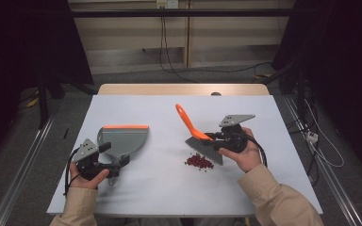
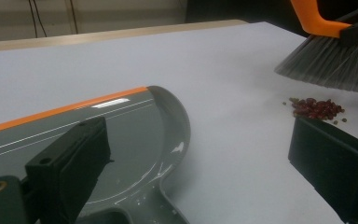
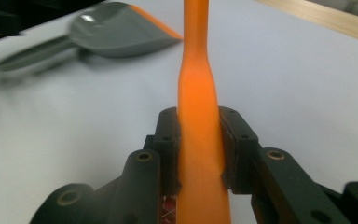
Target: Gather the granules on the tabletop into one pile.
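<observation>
Nearest the person, the left tool [image 1: 104, 160] waits with jaws apart behind the dustpan [image 1: 125, 140]. Right of the dustpan lie red beans [image 1: 199, 161]; just beyond them hangs the brush [image 1: 199, 135], its orange handle clamped in the right tool [image 1: 215, 137], nearer them.

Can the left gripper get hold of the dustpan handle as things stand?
Probably yes. The left gripper sits with its fingers open right over the dustpan near its handle, and nothing lies between them. The brush and the beans are off to the side.
</observation>
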